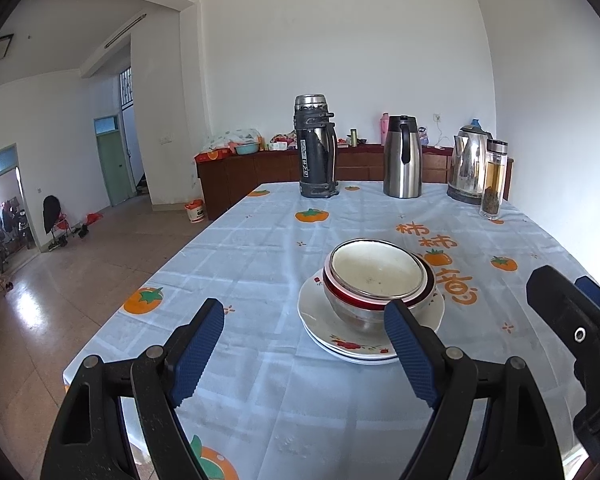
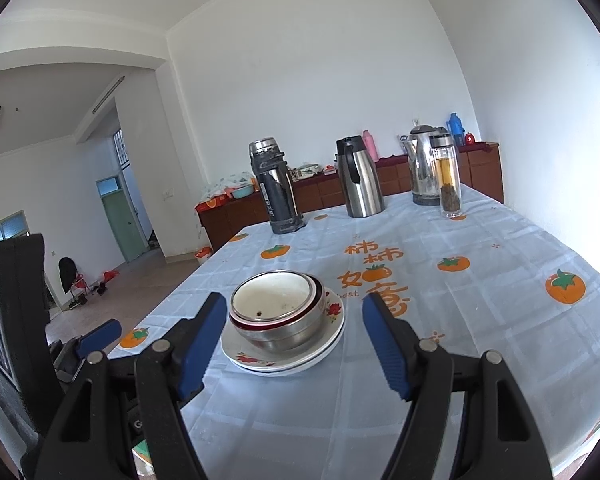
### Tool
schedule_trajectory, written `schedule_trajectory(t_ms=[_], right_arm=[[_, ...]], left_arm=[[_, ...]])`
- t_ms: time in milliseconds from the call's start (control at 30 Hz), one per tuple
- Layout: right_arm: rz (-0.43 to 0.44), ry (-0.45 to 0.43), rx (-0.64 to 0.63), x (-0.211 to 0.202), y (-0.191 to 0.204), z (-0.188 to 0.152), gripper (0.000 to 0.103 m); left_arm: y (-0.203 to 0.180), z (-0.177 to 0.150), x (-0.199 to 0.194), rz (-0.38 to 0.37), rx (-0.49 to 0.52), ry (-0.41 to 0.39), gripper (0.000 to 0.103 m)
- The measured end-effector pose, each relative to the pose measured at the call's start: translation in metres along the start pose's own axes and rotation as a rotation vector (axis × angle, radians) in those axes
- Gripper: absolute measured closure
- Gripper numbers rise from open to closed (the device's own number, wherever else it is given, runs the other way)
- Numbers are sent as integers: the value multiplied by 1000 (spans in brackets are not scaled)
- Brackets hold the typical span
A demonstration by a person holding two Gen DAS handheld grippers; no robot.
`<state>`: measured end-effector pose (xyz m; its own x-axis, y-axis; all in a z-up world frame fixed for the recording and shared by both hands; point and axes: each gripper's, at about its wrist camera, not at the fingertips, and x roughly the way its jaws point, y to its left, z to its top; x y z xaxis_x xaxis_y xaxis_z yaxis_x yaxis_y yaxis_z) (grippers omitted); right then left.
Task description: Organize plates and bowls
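Both tools stand with their jaws wide apart and nothing between the blue pads. In the left wrist view the left gripper (image 1: 304, 344) fills the lower part of the frame, and the stacked bowls (image 1: 378, 280) sit just right of centre, beyond its right finger. They are nested metal bowls, the inner one dirty, resting on a small stack of plates (image 1: 340, 338) with red flower prints. The stack lies on the table (image 1: 260, 248), which is covered with a pale blue cloth printed with orange fruit. In the right wrist view the right gripper (image 2: 294, 346) frames the same stack at lower centre; the bowls are not touched. Along the far edge of the table stand a dark thermos (image 1: 315, 146), a steel jug (image 1: 403, 157), a kettle (image 1: 469, 164) and a glass bottle (image 1: 494, 178)
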<state>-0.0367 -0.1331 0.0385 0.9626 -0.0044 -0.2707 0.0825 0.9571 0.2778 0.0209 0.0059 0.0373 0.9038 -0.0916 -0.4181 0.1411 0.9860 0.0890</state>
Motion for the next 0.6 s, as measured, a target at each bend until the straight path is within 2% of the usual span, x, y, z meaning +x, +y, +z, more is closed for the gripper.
schedule_trajectory(t_ms=[267,400,600], right_arm=[[-10,-5,-2,2,-1,2,31],[-13,-6,-4,3,-2,2,31],[-23,13,10,7,-5,2,31]], left_arm=[[-1,5,-1,-28,-6,-18,19],[0,4,4,-39,-17,2,19],[-1,3,11,1,1,14,19]])
